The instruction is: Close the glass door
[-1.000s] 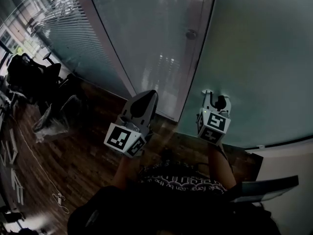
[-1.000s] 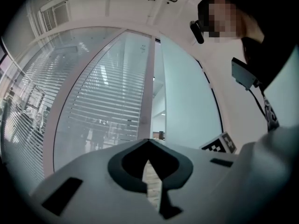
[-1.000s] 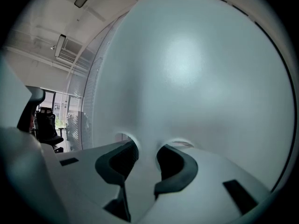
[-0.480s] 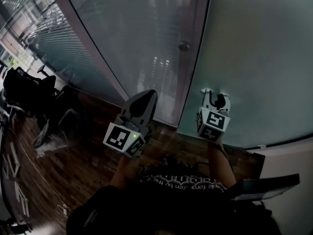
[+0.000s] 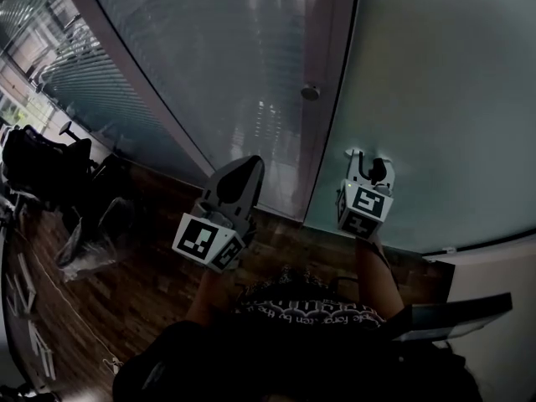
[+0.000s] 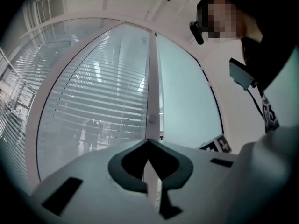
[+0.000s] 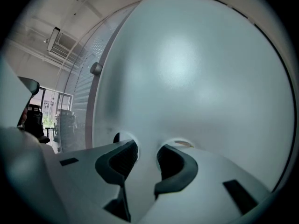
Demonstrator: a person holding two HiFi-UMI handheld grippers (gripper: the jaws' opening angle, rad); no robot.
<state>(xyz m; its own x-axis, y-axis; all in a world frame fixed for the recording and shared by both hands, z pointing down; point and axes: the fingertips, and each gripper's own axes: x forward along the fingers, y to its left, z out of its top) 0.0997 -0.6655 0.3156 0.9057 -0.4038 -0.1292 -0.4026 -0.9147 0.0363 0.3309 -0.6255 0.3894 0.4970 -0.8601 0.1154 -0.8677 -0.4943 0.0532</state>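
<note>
Right gripper view: my right gripper (image 7: 148, 147) is holding its two dark-padded jaws moderately apart, with nothing between them. Both tips are sitting right at the large, pale frosted glass door (image 7: 201, 69), which is filling most of this view. A bright halo is showing on the glass round each tip, but I cannot tell for certain whether the tips are touching it. A small round metal knob (image 7: 96, 69) is showing on the upright strip at the door's left edge, above and left of the jaws.

Left gripper view: my left gripper (image 6: 148, 141) is holding its jaws together, tips meeting, gripping nothing. It is pointing at the white upright frame post (image 6: 150, 78). A clear glass panel backed by horizontal slatted blinds (image 6: 93, 106) is lying to the left of the post, and the frosted door to its right. The knob is appearing just above the closed tips.

Head view: both grippers are reaching forward side by side, apart from each other. The left one is in front of the blinds panel and the post, the right one low against the frosted door. The door is standing upright ahead of me, taking up the right half of the view, with its left edge running along the post. I cannot tell whether that edge is meeting the frame. A dark wooden plank floor (image 5: 126, 283) is lying below, and a black office chair (image 5: 38, 157) is standing at the far left, near the blinds panel.
</note>
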